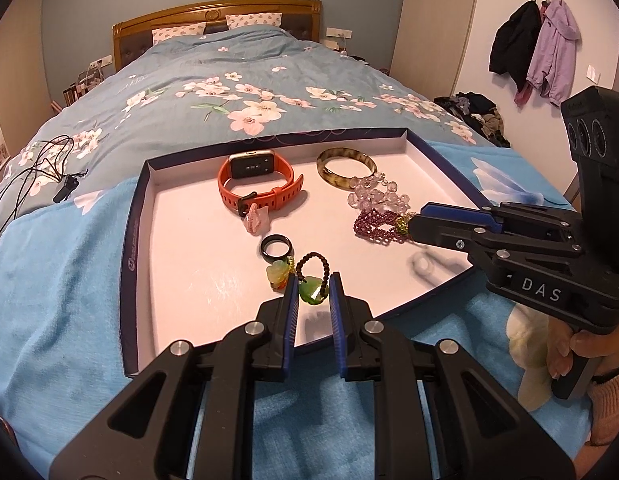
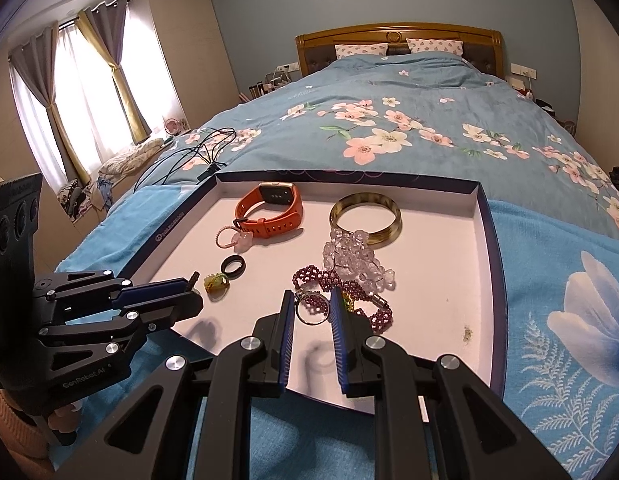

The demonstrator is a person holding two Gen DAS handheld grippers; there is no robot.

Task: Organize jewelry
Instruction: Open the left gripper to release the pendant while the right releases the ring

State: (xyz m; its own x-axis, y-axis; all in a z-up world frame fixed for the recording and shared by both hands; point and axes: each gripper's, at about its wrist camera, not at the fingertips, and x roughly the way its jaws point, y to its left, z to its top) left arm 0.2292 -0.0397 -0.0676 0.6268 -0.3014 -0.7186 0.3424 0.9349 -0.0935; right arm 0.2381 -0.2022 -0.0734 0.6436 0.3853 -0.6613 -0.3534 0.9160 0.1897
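Observation:
A white tray with a dark blue rim (image 1: 197, 240) (image 2: 437, 272) lies on a blue towel on the bed. My left gripper (image 1: 314, 290) (image 2: 191, 294) is shut on a green jade pendant (image 1: 309, 298) with a dark bead loop, just above the tray's near edge. My right gripper (image 2: 312, 310) (image 1: 417, 220) is shut on a silver ring (image 2: 311, 323) held over the purple bead bracelet (image 2: 341, 286) (image 1: 375, 224); its shadow falls on the tray. Also in the tray lie an orange smartwatch (image 1: 255, 188), a horn-patterned bangle (image 1: 345, 168), a clear crystal bracelet (image 2: 355, 258), a black ring (image 1: 275, 248), a pink charm (image 1: 255, 220) and a yellow-green charm (image 1: 278, 276).
Black cables (image 1: 41, 168) (image 2: 197, 148) lie on the floral quilt left of the tray. The blue towel (image 2: 569, 320) surrounds the tray. Jackets (image 1: 549, 48) hang on wall hooks at the right. A hand (image 1: 577, 344) holds the right gripper's handle.

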